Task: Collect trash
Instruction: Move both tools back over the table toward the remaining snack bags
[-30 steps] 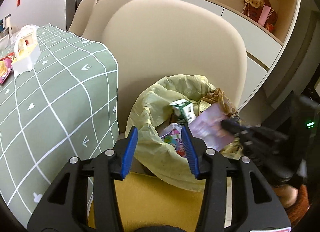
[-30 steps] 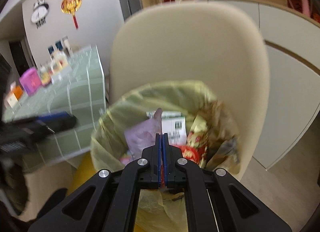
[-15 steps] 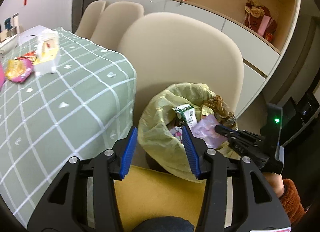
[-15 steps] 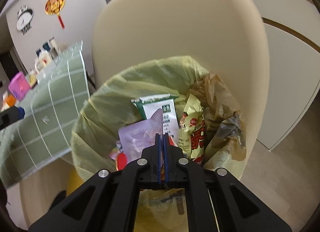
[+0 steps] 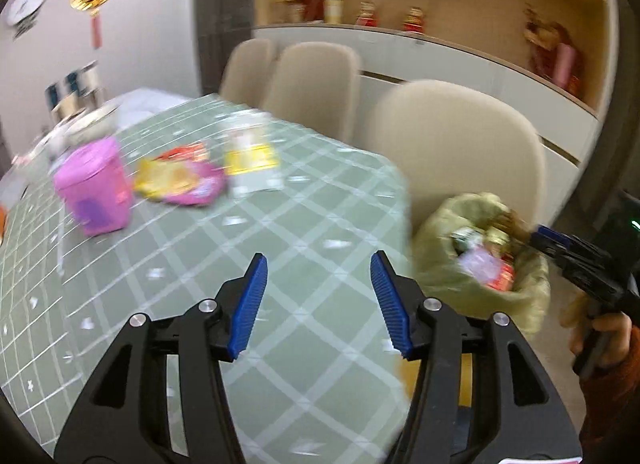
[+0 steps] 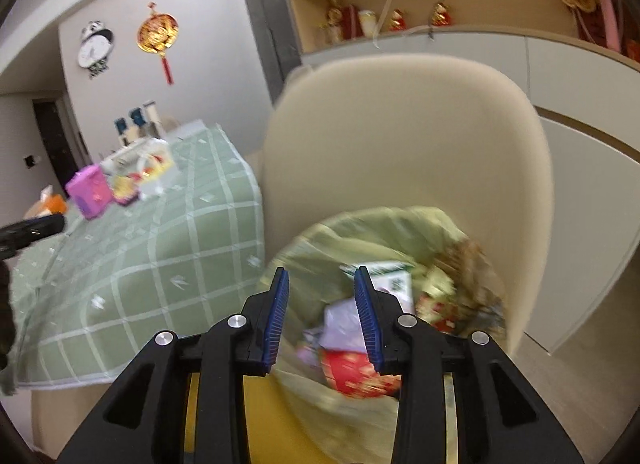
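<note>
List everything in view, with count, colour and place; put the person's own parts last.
trash bag: one, pale yellow-green, on the near chair's seat, full of wrappers
carton: one, white and green, at the top of the bag
red wrapper: one, in the bag's front
table: one, green checked cloth, left of the bag
pink box: one, on the table
snack packet: one, yellow and pink, beside the pink box
white and yellow box: one, right of the packet
chairs: three, beige, along the table's far side
clock: one, white, on the wall
wall ornament: one, gold and red
left claw: blue pads, jaws opening, nothing between them, over the table
right claw: blue pads, jaws opening, nothing between them, above the bag
</note>
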Demonstrator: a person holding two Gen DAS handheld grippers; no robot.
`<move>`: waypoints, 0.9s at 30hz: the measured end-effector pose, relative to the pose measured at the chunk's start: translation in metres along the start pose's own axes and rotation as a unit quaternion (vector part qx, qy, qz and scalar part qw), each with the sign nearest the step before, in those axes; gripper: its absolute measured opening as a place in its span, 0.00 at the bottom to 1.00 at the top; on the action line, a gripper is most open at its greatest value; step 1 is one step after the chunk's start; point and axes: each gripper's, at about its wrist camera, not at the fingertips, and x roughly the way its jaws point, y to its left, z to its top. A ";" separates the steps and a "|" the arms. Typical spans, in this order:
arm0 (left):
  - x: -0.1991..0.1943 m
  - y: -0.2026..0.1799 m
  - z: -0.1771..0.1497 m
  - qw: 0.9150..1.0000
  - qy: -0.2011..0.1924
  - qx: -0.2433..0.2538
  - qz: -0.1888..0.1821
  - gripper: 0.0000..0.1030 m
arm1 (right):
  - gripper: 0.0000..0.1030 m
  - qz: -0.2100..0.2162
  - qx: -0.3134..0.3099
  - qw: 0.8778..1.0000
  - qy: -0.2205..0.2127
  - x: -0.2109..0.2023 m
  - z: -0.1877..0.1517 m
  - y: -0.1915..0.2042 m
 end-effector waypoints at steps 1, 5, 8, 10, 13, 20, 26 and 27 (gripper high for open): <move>0.003 0.018 0.001 1.000 0.002 -0.024 0.004 0.50 | 0.32 -0.001 -0.004 1.000 -0.005 0.001 0.002 0.005; 0.020 0.072 0.007 0.995 0.004 -0.098 0.006 0.50 | 0.32 -0.012 -0.045 0.999 -0.025 0.006 0.010 0.034; 0.041 0.103 0.018 0.989 0.003 -0.150 0.011 0.50 | 0.32 -0.005 -0.057 0.998 -0.017 0.012 0.014 0.046; 0.052 0.114 0.025 0.984 0.006 -0.179 0.006 0.50 | 0.32 0.001 -0.059 0.998 -0.011 0.015 0.015 0.052; 0.077 0.128 0.037 0.974 0.019 -0.224 0.002 0.50 | 0.32 -0.002 -0.058 0.998 -0.003 0.021 0.016 0.058; 0.137 0.141 0.074 0.957 0.044 -0.275 0.078 0.54 | 0.32 -0.006 -0.067 0.998 0.015 0.033 0.021 0.065; 0.151 0.136 0.079 0.970 0.057 -0.205 0.118 0.50 | 0.32 -0.010 -0.089 0.996 0.018 0.040 0.031 0.078; 0.149 0.136 0.076 0.972 0.061 -0.190 0.123 0.37 | 0.32 -0.007 -0.092 0.996 0.017 0.041 0.033 0.081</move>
